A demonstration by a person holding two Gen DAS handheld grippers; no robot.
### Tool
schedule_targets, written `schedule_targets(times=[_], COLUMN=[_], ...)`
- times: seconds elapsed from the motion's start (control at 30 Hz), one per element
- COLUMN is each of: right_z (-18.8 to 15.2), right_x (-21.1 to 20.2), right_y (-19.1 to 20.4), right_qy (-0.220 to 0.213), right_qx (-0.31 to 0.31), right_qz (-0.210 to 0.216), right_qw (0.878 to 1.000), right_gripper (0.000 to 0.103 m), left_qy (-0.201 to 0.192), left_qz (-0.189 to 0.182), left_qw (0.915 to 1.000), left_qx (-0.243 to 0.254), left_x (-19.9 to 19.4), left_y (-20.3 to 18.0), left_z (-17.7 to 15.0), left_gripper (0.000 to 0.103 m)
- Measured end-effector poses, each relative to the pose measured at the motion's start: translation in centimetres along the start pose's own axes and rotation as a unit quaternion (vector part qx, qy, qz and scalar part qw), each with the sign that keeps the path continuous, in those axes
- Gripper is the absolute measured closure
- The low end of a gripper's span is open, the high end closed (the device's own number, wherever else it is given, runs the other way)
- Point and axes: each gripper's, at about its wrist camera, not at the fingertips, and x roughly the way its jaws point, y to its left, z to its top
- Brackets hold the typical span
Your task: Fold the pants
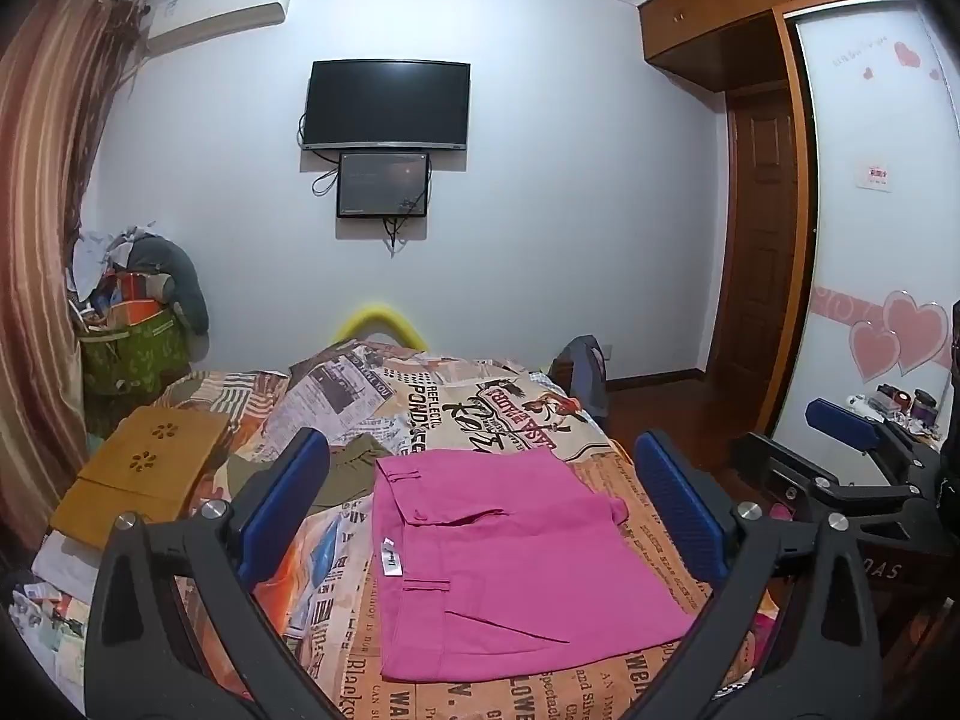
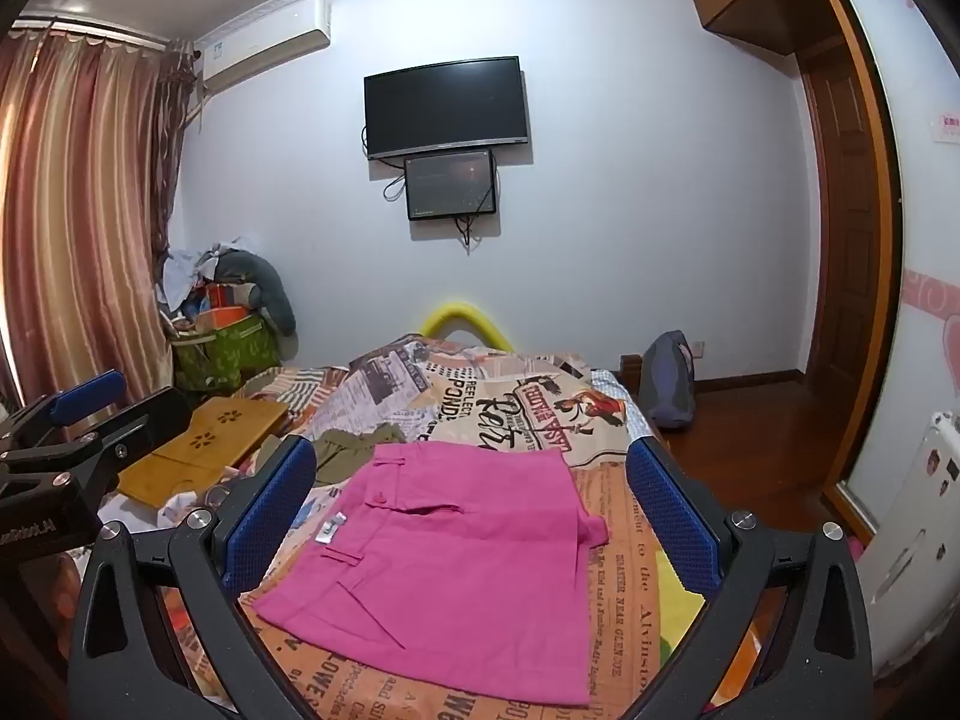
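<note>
green fabric bin (image 2: pixel 231 351) overflows with clothes; pink pants (image 1: pixel 504 552) lie folded square on the bed (image 1: pixel 618 684); left gripper (image 1: pixel 480 498) and right gripper (image 2: pixel 471 498) both spread, empty.

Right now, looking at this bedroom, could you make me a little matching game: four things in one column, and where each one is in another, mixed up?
Things:
1. pink pants
2. television
3. wooden lap desk
4. air conditioner

Places:
A. high on the wall, next to the curtain
B. folded flat on the bedspread, between the open gripper fingers
C. on the left side of the bed
D. mounted mid-wall, above a smaller screen

Pairs: 1-B, 2-D, 3-C, 4-A
</note>
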Motion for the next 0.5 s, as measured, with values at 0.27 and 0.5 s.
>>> schedule_targets(times=[0.27,0.5], right_z=[0.1,-0.1], right_x=[0.1,0.3], right_y=[0.0,-0.2], right_qy=[0.004,0.004], right_qx=[0.002,0.001], right_qz=[-0.002,-0.002], right_qw=[1.0,1.0], right_gripper=[0.0,0.0], left_qy=[0.0,0.006], left_qz=[-0.007,-0.006], left_qw=[0.9997,0.9997], left_qx=[-0.022,-0.024], left_x=[0.5,1.1], left_y=[1.3,1.1], left_z=[-1.0,-0.7], left_gripper=[0.0,0.0])
